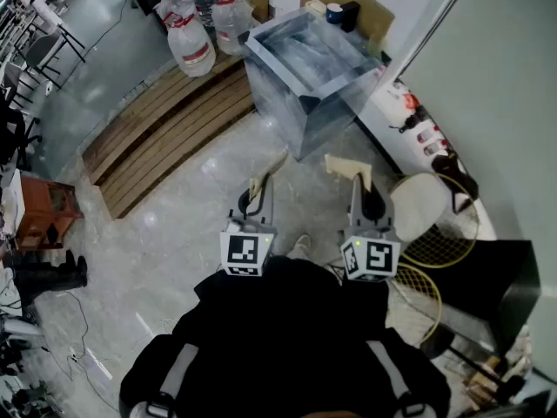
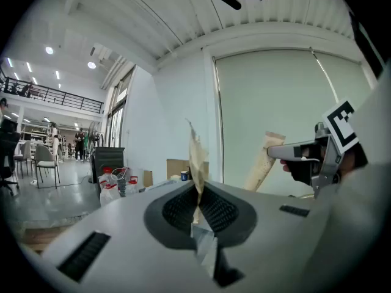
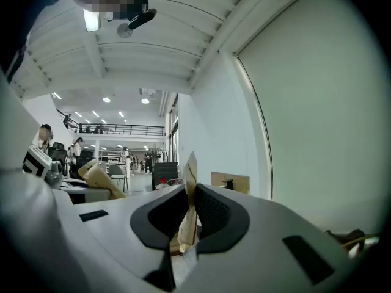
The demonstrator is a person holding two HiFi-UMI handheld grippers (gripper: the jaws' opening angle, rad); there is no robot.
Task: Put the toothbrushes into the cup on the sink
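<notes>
In the head view, you hold both grippers side by side above the floor (image 1: pixel 174 216). The left gripper (image 1: pixel 271 165) and right gripper (image 1: pixel 341 165) point toward the steel sink (image 1: pixel 326 116), and a blue cup (image 1: pixel 335 12) stands at its far corner. In the left gripper view, the taped jaws are pressed flat together, with the cup far behind them. In the right gripper view, the jaws are likewise closed tip to tip.
</notes>
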